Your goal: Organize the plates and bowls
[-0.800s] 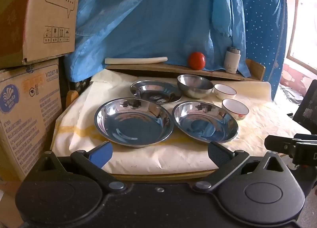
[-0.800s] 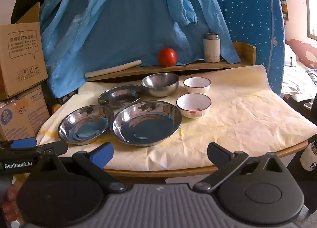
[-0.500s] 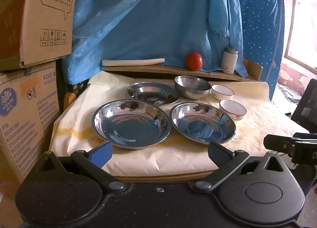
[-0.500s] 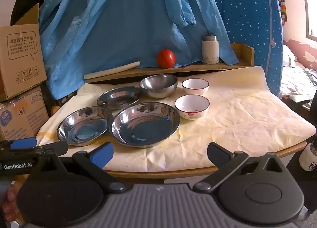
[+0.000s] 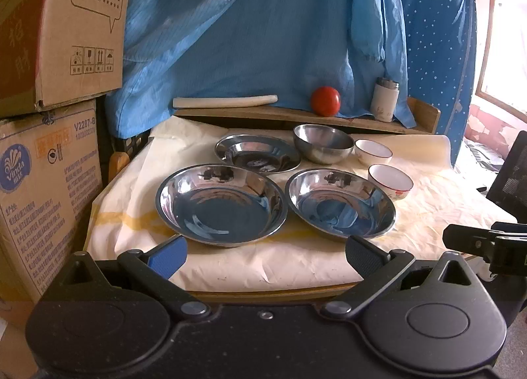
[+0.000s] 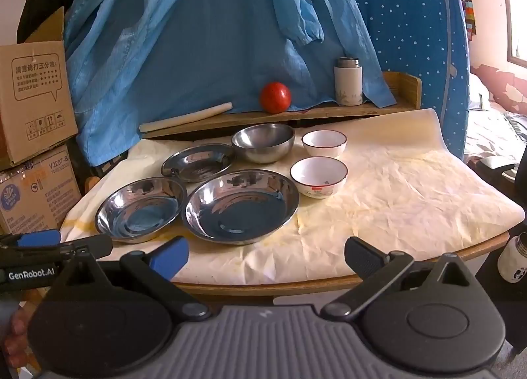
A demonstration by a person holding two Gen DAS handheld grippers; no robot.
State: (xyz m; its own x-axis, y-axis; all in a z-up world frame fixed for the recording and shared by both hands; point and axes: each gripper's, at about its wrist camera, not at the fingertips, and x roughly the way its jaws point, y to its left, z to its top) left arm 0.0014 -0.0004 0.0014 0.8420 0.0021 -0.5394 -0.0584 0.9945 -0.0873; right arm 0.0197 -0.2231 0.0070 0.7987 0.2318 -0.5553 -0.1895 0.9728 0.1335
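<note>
Two large steel plates, the left plate [image 5: 220,202] and the right plate [image 5: 341,206], sit side by side near the table's front. Behind them are a smaller steel plate [image 5: 257,152], a steel bowl [image 5: 322,142] and two white bowls with red rims, the far white bowl [image 5: 374,151] and the near white bowl [image 5: 390,180]. The same dishes show in the right wrist view, with the right plate [image 6: 240,206] in the middle. My left gripper [image 5: 265,252] and right gripper [image 6: 266,255] are both open and empty, held before the table's front edge.
A wooden shelf [image 6: 296,112] at the back carries a tomato [image 6: 275,97], a white flask [image 6: 347,85] and a white roll [image 6: 186,121]. Cardboard boxes [image 5: 42,164] stand at the left. Blue cloth [image 5: 263,26] hangs behind. A cream cloth [image 6: 395,188] covers the table.
Both grippers have drifted slightly; the dishes sit a little lower and to the left in the views. Nothing on the table has moved.
</note>
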